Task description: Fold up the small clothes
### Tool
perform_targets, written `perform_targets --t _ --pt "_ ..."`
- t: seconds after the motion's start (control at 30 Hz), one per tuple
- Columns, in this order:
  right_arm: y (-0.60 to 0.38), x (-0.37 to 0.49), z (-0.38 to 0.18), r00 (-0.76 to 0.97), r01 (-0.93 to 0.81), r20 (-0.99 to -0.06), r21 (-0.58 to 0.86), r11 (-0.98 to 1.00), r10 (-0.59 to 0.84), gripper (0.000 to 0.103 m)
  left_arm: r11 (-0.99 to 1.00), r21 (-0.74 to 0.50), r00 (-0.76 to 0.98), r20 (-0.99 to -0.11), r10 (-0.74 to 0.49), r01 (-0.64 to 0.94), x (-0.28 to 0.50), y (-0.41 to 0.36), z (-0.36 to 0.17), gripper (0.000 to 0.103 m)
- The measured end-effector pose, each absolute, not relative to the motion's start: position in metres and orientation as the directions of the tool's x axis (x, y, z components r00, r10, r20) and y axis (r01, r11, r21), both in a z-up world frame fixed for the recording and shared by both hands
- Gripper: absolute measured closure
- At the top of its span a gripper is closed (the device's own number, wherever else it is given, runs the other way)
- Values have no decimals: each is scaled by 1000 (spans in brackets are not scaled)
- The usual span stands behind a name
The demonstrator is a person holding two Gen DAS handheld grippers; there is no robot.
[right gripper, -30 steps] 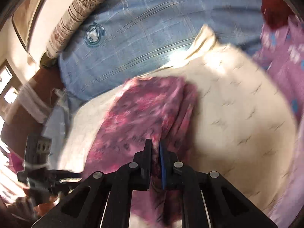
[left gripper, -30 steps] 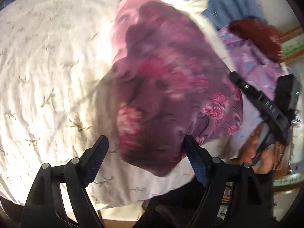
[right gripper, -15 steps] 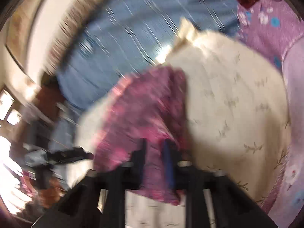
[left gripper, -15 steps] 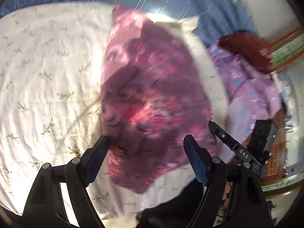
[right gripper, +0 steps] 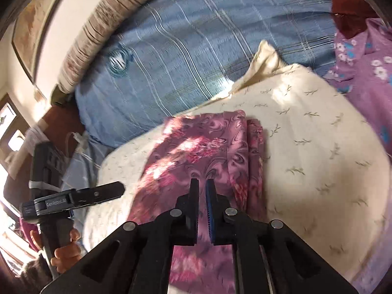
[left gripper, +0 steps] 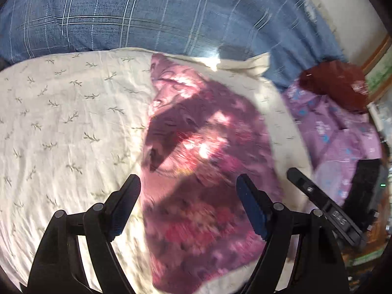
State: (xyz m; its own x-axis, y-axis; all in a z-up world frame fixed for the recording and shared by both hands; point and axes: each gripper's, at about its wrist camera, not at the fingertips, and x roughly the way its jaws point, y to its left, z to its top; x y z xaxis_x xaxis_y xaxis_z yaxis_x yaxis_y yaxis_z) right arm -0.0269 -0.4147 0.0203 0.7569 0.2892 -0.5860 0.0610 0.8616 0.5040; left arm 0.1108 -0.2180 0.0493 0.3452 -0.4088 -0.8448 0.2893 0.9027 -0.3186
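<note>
A purple-pink floral cloth [left gripper: 203, 161] lies folded lengthwise on a cream pillow with a leaf print [left gripper: 61, 127]. It also shows in the right wrist view [right gripper: 196, 152], with a doubled edge along its right side. My left gripper [left gripper: 187, 203] is open and empty, its fingers on either side of the cloth's near part, above it. My right gripper [right gripper: 201, 196] has its jaws nearly closed with a thin gap; the cloth lies flat beneath it and no fabric shows between the pads.
A blue plaid cover [left gripper: 147, 12] lies behind the pillow. A lilac flowered garment [left gripper: 338, 132] and a dark red cloth [left gripper: 335, 83] lie to the right. A striped bolster [right gripper: 98, 24] runs along the wall.
The cloth was held up by my right gripper and now lies flat on the pillow. Both grippers have pulled back toward its near end.
</note>
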Motion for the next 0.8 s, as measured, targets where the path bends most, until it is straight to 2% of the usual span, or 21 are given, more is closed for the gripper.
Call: perform_targets --t 0.07,0.1,0.13,0.23,0.27,0.3,0.33,0.37,0.47,0.57,0.6,0.67,0.8 --pt "-412 -13 4 730 89 -632 466 880 260 95 925 -258 330 -879 -345 279 112 -224 24 22" --pt "-411 -9 -6 709 114 -667 431 895 230 100 933 -231 311 -897 -313 275 116 -228 9 20" --pt "-412 1 -23 660 135 -717 408 903 225 100 934 -239 277 -909 -311 265 119 -227 -6 20" --pt "-429 -2 -23 668 120 -674 514 849 314 97 900 -363 241 -876 -417 240 123 -209 -3 21" --pt "-435 -4 -19 677 112 -657 536 837 330 92 885 -396 232 -863 -450 244 125 -204 2 21" --pt "-443 -7 -13 693 107 -637 552 827 336 69 870 -429 236 -844 -482 242 129 -197 9 21" --pt "-453 -9 -10 703 112 -626 566 817 337 40 858 -453 240 -829 -506 244 132 -191 15 21" --pt "-460 -11 -11 706 120 -620 579 806 340 33 848 -467 237 -820 -521 249 136 -186 19 21" --pt "-478 -8 -20 700 131 -605 630 765 379 33 847 -473 220 -824 -523 241 145 -179 16 21" --pt "-474 3 -43 659 117 -591 691 713 465 33 827 -526 134 -821 -555 199 155 -185 -12 21" --pt "-467 8 -50 633 93 -579 716 692 514 34 813 -552 93 -814 -573 185 152 -182 -17 21" --pt "-449 11 -48 621 5 -533 736 677 574 38 818 -529 119 -818 -562 225 144 -190 -14 19" --pt "-449 13 -56 619 22 -556 719 695 556 62 810 -524 121 -815 -567 264 140 -207 -10 20"
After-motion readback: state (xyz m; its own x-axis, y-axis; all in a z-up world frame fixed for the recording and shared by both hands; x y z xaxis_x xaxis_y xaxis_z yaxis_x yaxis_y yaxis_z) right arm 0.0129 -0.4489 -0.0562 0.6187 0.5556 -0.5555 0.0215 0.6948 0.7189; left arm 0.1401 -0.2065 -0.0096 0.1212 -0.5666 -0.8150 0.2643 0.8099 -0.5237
